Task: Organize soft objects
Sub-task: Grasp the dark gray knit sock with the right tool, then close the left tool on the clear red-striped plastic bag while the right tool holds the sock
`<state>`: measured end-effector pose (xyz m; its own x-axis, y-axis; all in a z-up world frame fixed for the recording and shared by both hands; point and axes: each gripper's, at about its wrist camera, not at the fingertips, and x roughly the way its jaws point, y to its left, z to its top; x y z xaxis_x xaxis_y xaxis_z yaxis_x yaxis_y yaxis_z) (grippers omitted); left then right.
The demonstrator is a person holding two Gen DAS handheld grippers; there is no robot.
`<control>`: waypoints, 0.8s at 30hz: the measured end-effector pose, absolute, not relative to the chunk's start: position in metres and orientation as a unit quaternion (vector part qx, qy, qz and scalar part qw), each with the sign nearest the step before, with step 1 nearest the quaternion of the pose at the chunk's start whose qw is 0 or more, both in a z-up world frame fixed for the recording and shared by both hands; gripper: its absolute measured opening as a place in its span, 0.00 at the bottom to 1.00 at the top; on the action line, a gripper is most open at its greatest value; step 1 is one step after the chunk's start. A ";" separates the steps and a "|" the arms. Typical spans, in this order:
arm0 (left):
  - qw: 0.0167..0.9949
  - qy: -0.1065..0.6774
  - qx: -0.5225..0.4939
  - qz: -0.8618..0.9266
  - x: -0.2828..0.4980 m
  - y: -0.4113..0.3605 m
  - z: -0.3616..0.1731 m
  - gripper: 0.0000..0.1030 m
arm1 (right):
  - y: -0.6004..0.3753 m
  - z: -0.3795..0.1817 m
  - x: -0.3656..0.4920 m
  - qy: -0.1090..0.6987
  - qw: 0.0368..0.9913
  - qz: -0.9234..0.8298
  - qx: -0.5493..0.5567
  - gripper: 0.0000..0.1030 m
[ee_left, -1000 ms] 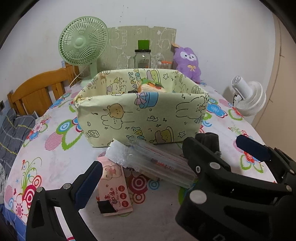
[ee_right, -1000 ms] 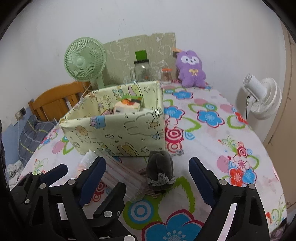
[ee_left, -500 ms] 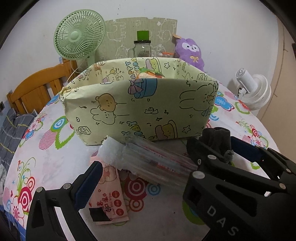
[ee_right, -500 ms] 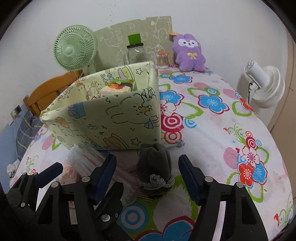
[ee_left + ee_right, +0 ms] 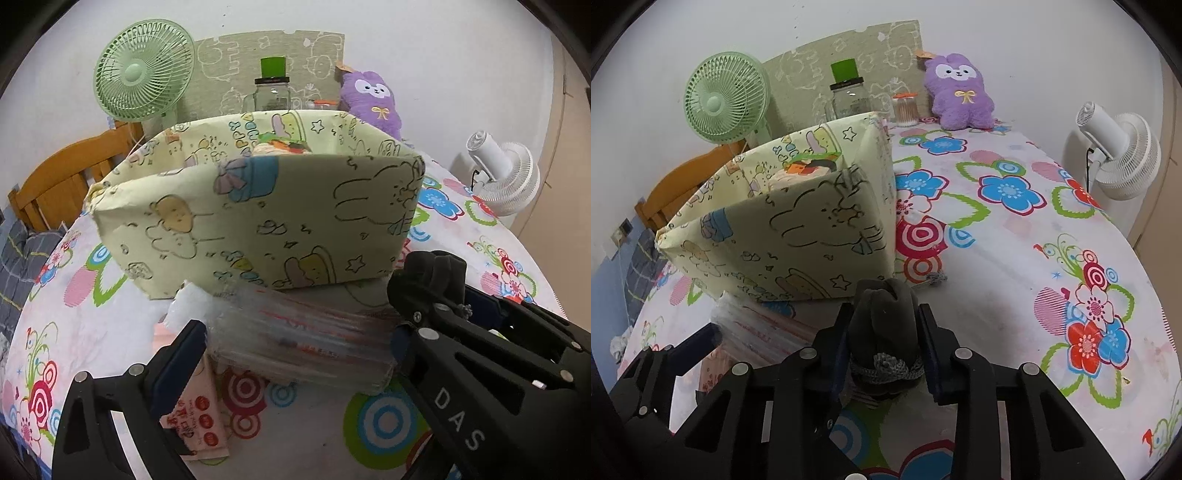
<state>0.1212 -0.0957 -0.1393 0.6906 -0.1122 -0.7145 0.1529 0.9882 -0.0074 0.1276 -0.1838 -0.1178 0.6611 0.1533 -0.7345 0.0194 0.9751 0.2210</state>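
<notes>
A pale green cartoon-print fabric box [image 5: 258, 218] stands mid-table, with a soft item inside; it also shows in the right wrist view [image 5: 783, 225]. A clear plastic pack [image 5: 306, 347] lies in front of it. My left gripper [image 5: 295, 350] has its pads at both ends of the pack, closed on it. A dark grey drawstring pouch [image 5: 884, 332] stands beside the pack. My right gripper [image 5: 884, 347] is shut on the pouch. The pouch top [image 5: 436, 266] shows behind the right gripper in the left wrist view.
A pink tissue packet [image 5: 195, 413] lies under the left finger. A green fan [image 5: 144, 74], a glass jar [image 5: 271, 92] and a purple plush [image 5: 956, 92] stand at the back. A white fan [image 5: 1115, 147] stands off the right edge. A wooden chair [image 5: 62, 177] is at the left.
Both grippers moved forward toward the box. The right gripper closed on the grey pouch. The left gripper narrowed around the clear plastic pack.
</notes>
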 end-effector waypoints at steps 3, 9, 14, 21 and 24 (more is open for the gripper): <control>0.920 0.383 0.027 -0.077 0.125 -0.102 -0.138 0.97 | -0.189 -0.115 0.128 0.406 0.907 0.033 0.108 0.36; 0.920 0.379 0.029 -0.091 0.129 -0.113 -0.136 0.89 | -0.202 -0.111 0.128 0.404 0.907 0.031 0.113 0.36; 0.916 0.386 0.026 -0.104 0.132 -0.117 -0.138 0.71 | -0.207 -0.112 0.129 0.407 0.906 0.025 0.112 0.36; 0.918 0.381 0.021 -0.110 0.130 -0.113 -0.136 0.58 | -0.204 -0.109 0.126 0.403 0.907 0.037 0.116 0.36; 0.917 0.383 0.019 -0.110 0.128 -0.112 -0.135 0.57 | -0.202 -0.107 0.124 0.403 0.907 0.038 0.114 0.36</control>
<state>0.1278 -0.1120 -0.1352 0.6827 -0.1871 -0.7063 0.2161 0.9751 -0.0495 0.1240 -0.2019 -0.1070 0.6724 0.1603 -0.7226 0.0230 0.9713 0.2369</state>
